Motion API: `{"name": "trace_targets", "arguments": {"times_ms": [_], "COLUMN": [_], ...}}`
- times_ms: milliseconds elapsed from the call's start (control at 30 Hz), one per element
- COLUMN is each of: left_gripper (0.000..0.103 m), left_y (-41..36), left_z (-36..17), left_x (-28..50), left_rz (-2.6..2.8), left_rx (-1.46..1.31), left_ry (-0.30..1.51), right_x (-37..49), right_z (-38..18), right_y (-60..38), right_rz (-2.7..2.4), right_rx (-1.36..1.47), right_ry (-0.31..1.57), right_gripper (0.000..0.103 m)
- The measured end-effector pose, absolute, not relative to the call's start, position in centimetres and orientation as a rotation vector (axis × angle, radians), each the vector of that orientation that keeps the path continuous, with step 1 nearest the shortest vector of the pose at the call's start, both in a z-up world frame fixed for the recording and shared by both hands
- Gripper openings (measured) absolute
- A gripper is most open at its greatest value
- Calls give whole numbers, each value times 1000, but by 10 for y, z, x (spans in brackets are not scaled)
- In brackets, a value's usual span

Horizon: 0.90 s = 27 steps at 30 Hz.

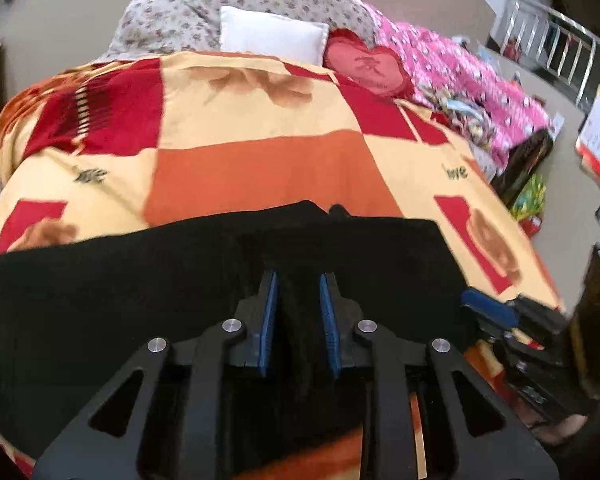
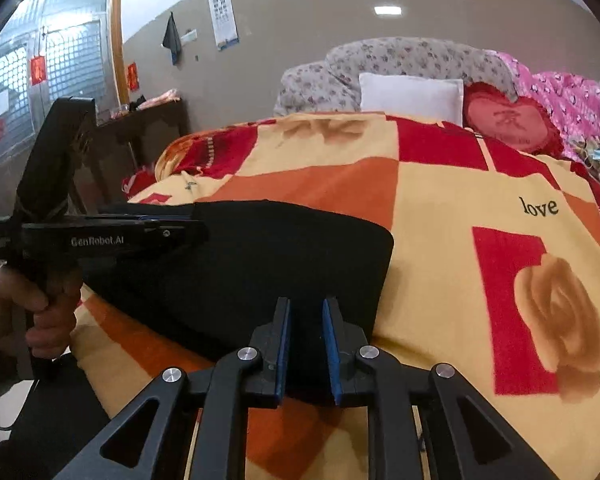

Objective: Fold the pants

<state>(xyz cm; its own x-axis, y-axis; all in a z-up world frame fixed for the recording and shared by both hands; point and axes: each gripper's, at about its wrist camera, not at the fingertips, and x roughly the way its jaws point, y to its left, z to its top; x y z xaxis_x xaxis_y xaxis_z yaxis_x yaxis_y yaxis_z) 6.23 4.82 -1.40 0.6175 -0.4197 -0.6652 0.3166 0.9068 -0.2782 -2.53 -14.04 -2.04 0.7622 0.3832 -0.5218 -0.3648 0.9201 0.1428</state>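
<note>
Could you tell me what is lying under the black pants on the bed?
The black pants lie on a red, orange and yellow patterned blanket. Whatever lies beneath that blanket is covered and cannot be seen.

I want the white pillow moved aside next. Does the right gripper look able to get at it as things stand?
Probably not right away. The right gripper has the black pants between its pads near the bed's front edge, while the white pillow lies at the far end of the blanket. Nothing blocks the way.
</note>
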Motion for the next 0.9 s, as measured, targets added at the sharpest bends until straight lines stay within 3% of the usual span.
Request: {"name": "trace_targets", "arguments": {"times_ms": [67,133,167,200,433,900], "left_gripper": [21,38,56,66,67,71], "left_y": [66,91,109,123,202,259], "left_z": [-7,-6,-7,-8,-36,-69], "left_x": [42,15,-4,-17,-63,-23], "left_rz": [-436,-435,-418,-395,-201,-128], "left_rx": [-180,-235,-277,-316,-611,-1301], "left_ry": [760,722,696,675,618,720], "right_x": [-35,-44,-47,-51,-73,-120], "right_z": [-12,-7,-5,-3,4,-4], "right_y": [-146,-147,-147,-146,-146,-147], "right_rz": [414,410,405,400,380,363], "right_rx": [57,55,50,42,3,-31], "right_ry": [571,568,566,563,554,552], "right_gripper": [16,17,17,17,18,19]}}
